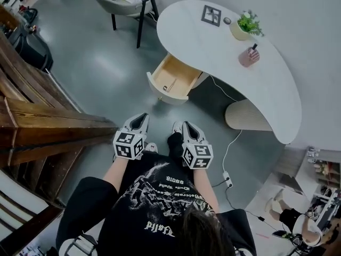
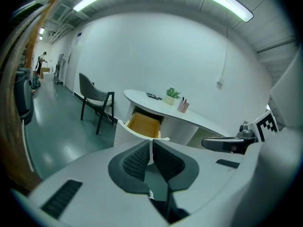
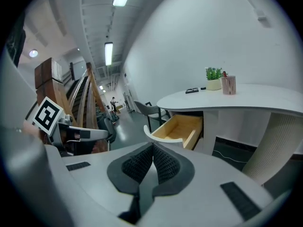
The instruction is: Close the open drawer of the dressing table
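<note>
Head view: left claw (image 1: 141, 117), right claw (image 1: 187, 125) closed.

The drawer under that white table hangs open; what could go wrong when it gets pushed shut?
The drawer front is curved, so the shut left gripper or right gripper might slide off it. The small thing lying inside may slide about. The cord on the floor could catch a foot.

White curved counter (image 1: 266, 84), its open drawer (image 1: 173, 79) honey-wood inside with a white front, green plant in cream pot (image 1: 246, 24), pink cup (image 1: 248, 56), black-and-white marker card (image 1: 211, 15), my left gripper (image 2: 150, 143) white, its fingers (image 2: 135, 161) dark grey and ridged, floor (image 1: 101, 68) glossy grey-green.
</note>
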Tool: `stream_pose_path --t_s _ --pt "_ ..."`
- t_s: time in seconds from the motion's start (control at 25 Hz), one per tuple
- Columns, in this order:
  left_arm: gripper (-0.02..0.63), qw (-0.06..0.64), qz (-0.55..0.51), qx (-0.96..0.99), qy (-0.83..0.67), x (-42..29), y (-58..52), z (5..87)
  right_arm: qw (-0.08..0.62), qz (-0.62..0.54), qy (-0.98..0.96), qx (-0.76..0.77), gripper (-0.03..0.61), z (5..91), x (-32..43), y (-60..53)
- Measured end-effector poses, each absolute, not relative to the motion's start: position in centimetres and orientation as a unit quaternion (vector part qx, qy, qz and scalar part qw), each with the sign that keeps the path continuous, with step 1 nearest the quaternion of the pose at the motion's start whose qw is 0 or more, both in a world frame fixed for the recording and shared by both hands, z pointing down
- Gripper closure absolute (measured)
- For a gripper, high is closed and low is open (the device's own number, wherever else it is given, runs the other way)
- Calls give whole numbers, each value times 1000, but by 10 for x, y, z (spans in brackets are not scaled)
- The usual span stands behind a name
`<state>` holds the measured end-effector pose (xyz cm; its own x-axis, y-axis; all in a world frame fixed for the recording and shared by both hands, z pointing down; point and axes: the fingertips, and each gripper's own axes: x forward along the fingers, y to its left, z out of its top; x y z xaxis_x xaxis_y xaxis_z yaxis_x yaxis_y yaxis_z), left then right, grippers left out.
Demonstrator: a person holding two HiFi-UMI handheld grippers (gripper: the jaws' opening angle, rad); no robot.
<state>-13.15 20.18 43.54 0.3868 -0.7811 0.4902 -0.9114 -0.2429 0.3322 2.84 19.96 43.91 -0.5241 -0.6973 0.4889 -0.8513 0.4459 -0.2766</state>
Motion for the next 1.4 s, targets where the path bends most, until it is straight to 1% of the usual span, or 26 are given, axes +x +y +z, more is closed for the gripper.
stream_pose_path --t_s 0.64,0.96,1.28,1.32,1.36,1.4 --pt "580 327 160 736 -571 -103 140 470 174 271 -861 394 552 458 37 106" --pt "580 331 181 704 -601 -94 106 483 192 268 -881 339 552 465 34 60" --pt "578 330 217 663 -636 -97 92 502 210 275 -895 283 552 475 32 44" --pt "572 332 221 660 -637 -98 91 505 212 276 -895 279 552 477 31 44" --pt "547 336 223 658 -636 -98 91 508 215 278 -895 276 552 480 31 45" --pt "509 340 223 657 -635 -98 90 510 219 279 -894 273 552 482 31 45"
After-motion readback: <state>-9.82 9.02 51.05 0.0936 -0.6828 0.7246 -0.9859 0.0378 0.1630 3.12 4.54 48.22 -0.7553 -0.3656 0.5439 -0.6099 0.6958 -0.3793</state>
